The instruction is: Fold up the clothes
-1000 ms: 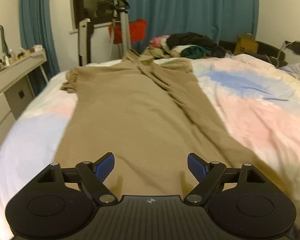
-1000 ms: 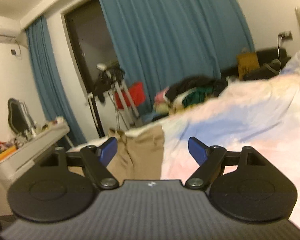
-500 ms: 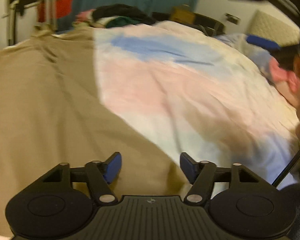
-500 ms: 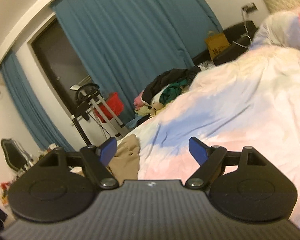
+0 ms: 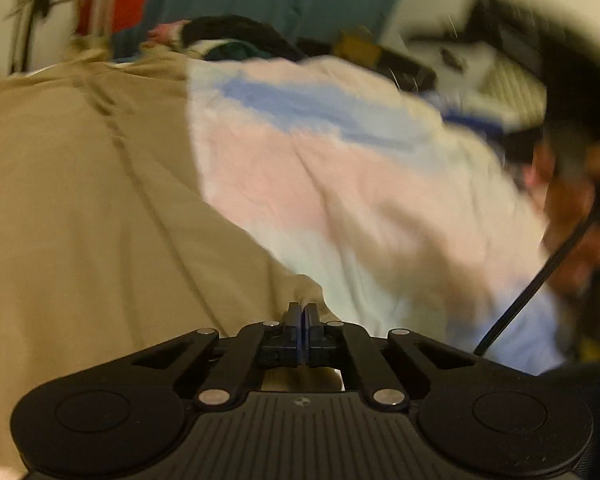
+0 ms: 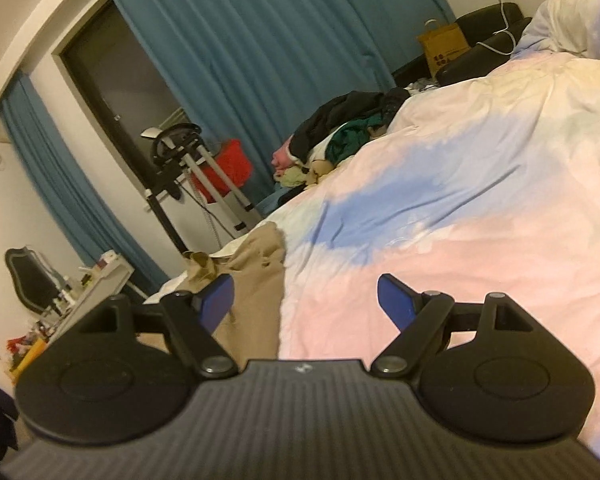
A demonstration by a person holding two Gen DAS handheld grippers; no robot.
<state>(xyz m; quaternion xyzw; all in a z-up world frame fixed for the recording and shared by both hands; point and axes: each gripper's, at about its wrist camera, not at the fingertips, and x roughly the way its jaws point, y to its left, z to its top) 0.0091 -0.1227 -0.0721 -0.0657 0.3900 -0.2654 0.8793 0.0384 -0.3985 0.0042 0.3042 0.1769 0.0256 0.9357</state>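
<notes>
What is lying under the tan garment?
The tan garment lies on a pastel duvet, visible beside it. Whatever lies directly beneath the cloth is hidden.

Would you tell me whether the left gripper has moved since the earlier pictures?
Yes: the left gripper went from mid-garment rightward to the tan garment's edge beside the duvet.

A tan garment (image 5: 80,208) lies on a duvet (image 5: 340,184) blotched pink, blue and white, before teal curtains (image 6: 284,52).
</notes>
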